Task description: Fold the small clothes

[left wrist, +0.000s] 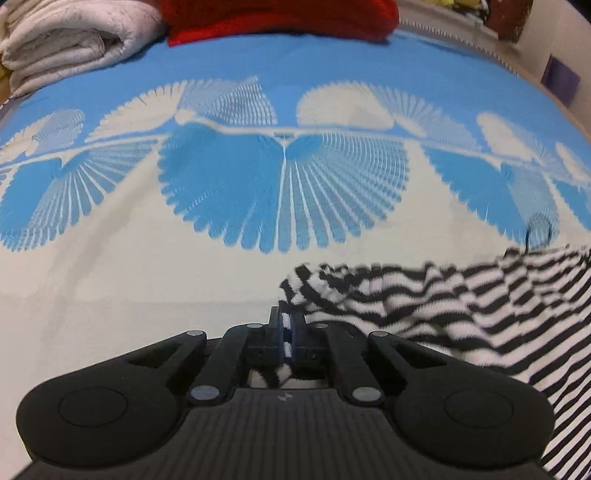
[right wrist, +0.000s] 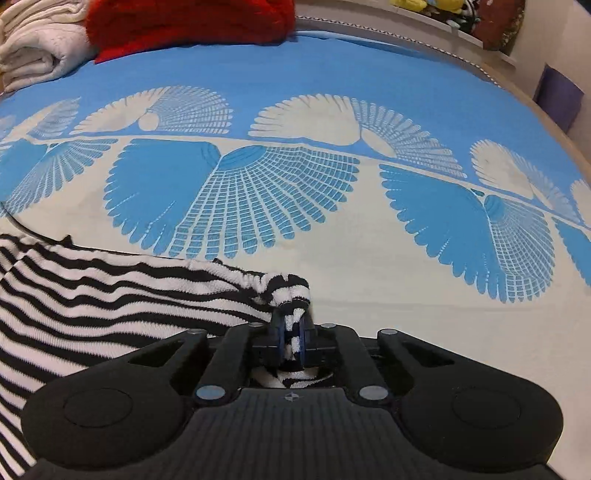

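Note:
A black-and-white striped garment lies on the bed, stretched between my two grippers. My left gripper is shut on the garment's left corner, with cloth pinched between the blue pads. The garment runs off to the right in the left wrist view. My right gripper is shut on the garment's right corner, which bunches above the pads. The garment spreads to the left in the right wrist view. Both grippers hold it low over the bedsheet.
The bed has a blue and cream sheet with fan patterns. A red blanket and a folded white blanket lie at the far end. The bed's right edge borders a wall.

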